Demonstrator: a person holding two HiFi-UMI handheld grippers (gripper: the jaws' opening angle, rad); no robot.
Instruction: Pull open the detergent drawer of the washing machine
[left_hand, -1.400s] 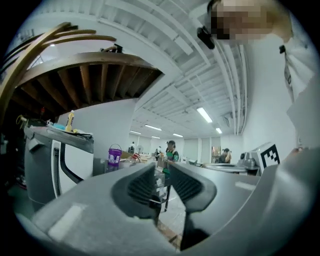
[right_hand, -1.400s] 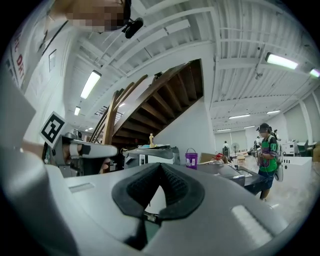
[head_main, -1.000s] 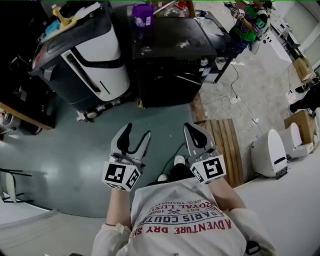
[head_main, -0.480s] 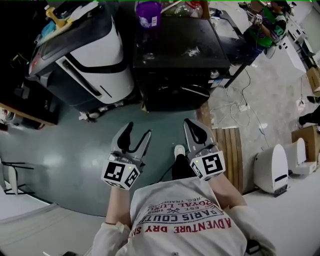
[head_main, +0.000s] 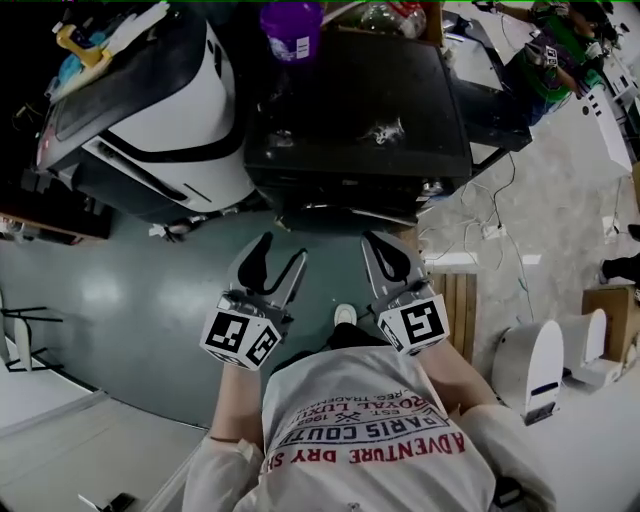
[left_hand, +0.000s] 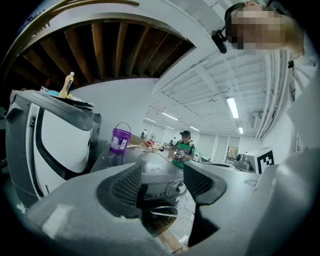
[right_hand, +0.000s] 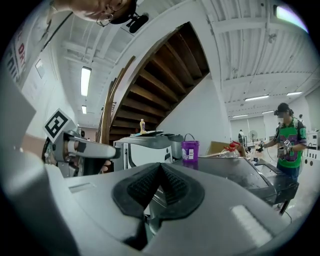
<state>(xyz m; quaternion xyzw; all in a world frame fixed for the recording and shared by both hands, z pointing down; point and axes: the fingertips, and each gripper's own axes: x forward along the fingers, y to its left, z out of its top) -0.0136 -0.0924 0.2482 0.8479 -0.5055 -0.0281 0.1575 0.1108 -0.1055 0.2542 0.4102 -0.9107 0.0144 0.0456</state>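
The black washing machine (head_main: 350, 110) stands straight ahead, with its front panel (head_main: 345, 195) just beyond both grippers. I cannot pick out the detergent drawer on that front. My left gripper (head_main: 281, 250) is open with nothing between its jaws; in the left gripper view the left gripper (left_hand: 162, 176) frames the machine's control panel (left_hand: 161, 192). My right gripper (head_main: 385, 245) is shut on nothing, its tips touching, and it points at the machine's right front. In the right gripper view the right gripper (right_hand: 161, 167) has the machine's top (right_hand: 240, 175) beyond it. Neither gripper touches the machine.
A purple bucket (head_main: 291, 25) sits at the back of the machine's top. A white-and-black appliance (head_main: 170, 110) stands close at the left. A wooden pallet (head_main: 465, 300), floor cables (head_main: 490, 220) and a white device (head_main: 530, 365) lie at the right. A person in green (head_main: 555, 50) stands far right.
Both grippers have come forward toward the washing machine, which now sits nearer and larger in the head view. The jaws stand as before, left open and right shut.
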